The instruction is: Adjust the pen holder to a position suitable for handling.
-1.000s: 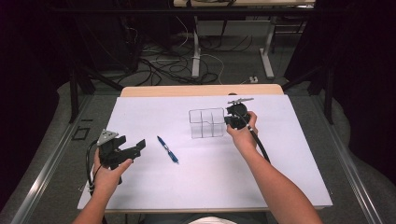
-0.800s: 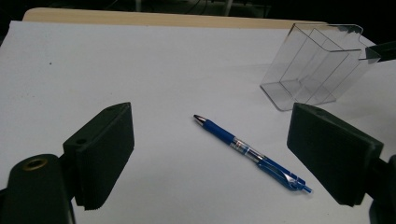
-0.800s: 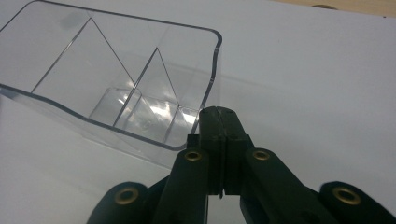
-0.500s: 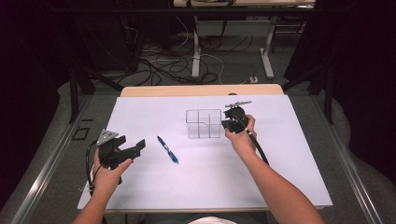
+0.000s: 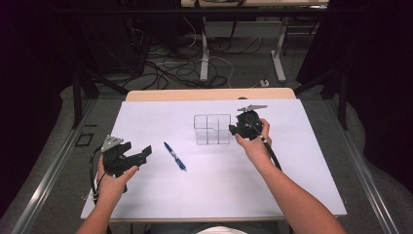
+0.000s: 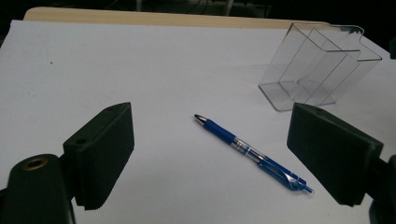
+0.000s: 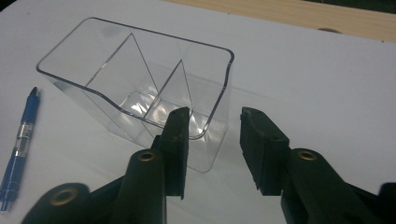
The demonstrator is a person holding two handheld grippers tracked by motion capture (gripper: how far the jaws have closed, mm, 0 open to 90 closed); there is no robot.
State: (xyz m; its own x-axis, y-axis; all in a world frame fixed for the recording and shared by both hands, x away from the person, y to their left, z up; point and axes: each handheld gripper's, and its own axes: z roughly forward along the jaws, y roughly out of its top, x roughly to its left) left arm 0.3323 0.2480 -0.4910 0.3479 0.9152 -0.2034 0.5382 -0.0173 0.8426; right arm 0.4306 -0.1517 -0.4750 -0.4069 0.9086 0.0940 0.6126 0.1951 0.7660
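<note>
A clear plastic organizer (image 5: pixel 212 130) (image 6: pixel 317 65) (image 7: pixel 135 74) with several compartments stands upright, mouth up, on the white table (image 5: pixel 302 165). My right gripper (image 5: pixel 236 129) (image 7: pixel 212 116) is at its right end. Its jaws have just been opening, and the organizer's end wall stands between them with the pads off it. A blue pen (image 5: pixel 175 156) (image 6: pixel 252 151) (image 7: pixel 21 140) lies flat to the left of the organizer. My left gripper (image 5: pixel 141 152) (image 6: pixel 212 112) hovers open at the table's left, pointed at the pen, with nothing between its jaws.
A wooden strip (image 5: pixel 209 94) runs along the table's far edge. Beyond it, cables and desk legs (image 5: pixel 204 63) cover the dark floor. Metal rails (image 5: pixel 53 170) flank the table on both sides.
The organizer lay flat with its grid of compartments showing; it has been tipped up and now stands upright. The right jaws, shut on its wall before, have parted. The left gripper kept still.
</note>
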